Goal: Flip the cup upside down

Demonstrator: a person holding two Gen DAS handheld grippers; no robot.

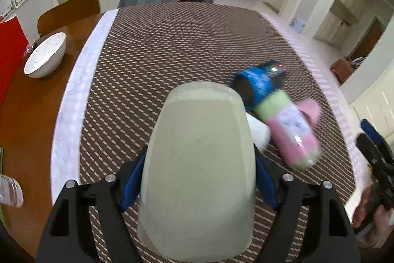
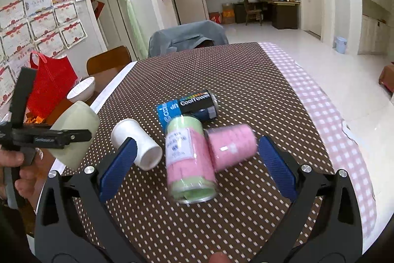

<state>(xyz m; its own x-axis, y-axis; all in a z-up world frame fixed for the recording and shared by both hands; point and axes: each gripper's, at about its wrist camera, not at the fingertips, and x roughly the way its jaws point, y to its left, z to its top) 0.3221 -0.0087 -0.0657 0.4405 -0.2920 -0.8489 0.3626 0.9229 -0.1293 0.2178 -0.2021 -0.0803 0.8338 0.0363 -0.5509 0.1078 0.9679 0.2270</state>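
Note:
My left gripper (image 1: pixel 197 179) is shut on a pale green frosted cup (image 1: pixel 199 164), held above the dotted brown tablecloth (image 1: pixel 172 46) with its closed base pointing away from the camera. In the right wrist view the same cup (image 2: pixel 76 132) hangs at the left in the left gripper (image 2: pixel 73 134), tilted, base up and to the right. My right gripper (image 2: pixel 197 164) is open and empty, low over the table. A white paper cup (image 2: pixel 138 142) lies on its side by its left finger (image 2: pixel 118 166).
A blue-black can (image 2: pixel 189 107), a pink-green wrapped roll (image 2: pixel 189 159) and a pink roll (image 2: pixel 231 147) lie on their sides mid-table. A white bowl (image 1: pixel 45 56) and a red bag (image 2: pixel 51 83) sit at the left on bare wood. Chairs stand at the far edge.

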